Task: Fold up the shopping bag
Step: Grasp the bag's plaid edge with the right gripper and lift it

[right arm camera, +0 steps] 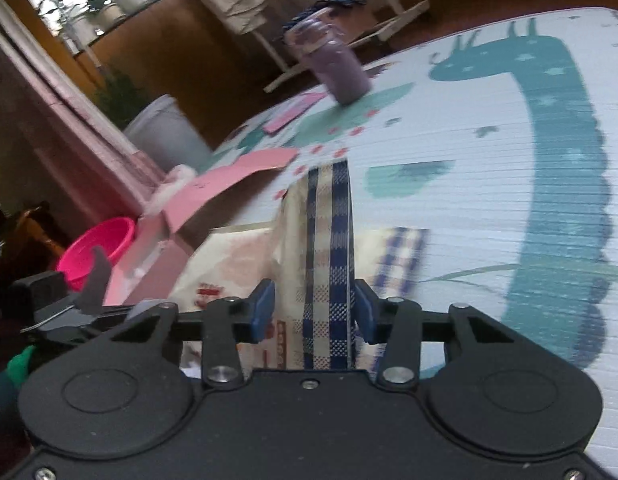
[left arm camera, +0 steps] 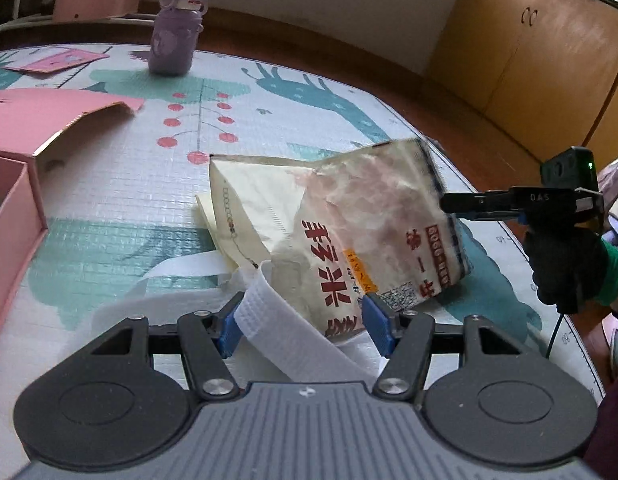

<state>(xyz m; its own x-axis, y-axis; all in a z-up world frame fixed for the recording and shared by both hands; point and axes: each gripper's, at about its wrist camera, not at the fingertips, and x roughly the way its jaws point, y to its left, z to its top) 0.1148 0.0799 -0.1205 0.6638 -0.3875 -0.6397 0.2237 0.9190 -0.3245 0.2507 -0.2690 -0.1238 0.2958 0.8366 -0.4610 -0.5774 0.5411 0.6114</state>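
- Nearest the left camera, the left gripper [left arm camera: 303,322] stands with its blue pads spread; the shopping bag's [left arm camera: 349,224] lower end and a white webbing handle [left arm camera: 269,312] lie between them, and whether the pads press on either I cannot tell.
- Beneath everything, a play mat [left arm camera: 149,184] printed with teal animals and red berries covers the floor; its right edge curves just past the bag, with brown wooden floor [left arm camera: 389,76] beyond.
- Wooden cabinets [left arm camera: 529,72] line the far right wall.
- Cream with red lettering, the shopping bag sits crumpled mid-mat, its far end raised off the mat.
- At left, a pink box [left arm camera: 13,208] with its lid flap [left arm camera: 61,116] raised stands apart from the bag, bare mat between them.
- From the right, the right gripper [right arm camera: 315,308] reaches in, its pads apart on either side of the bag's blue-checked edge [right arm camera: 329,248]; contact is not clear.
- Well behind, a purple bottle [left arm camera: 177,28] stands upright near the mat's far edge.
- Beside it lies a flat pink card [left arm camera: 57,60].
- Off the mat, a pink basin [right arm camera: 99,246] sits on the floor.
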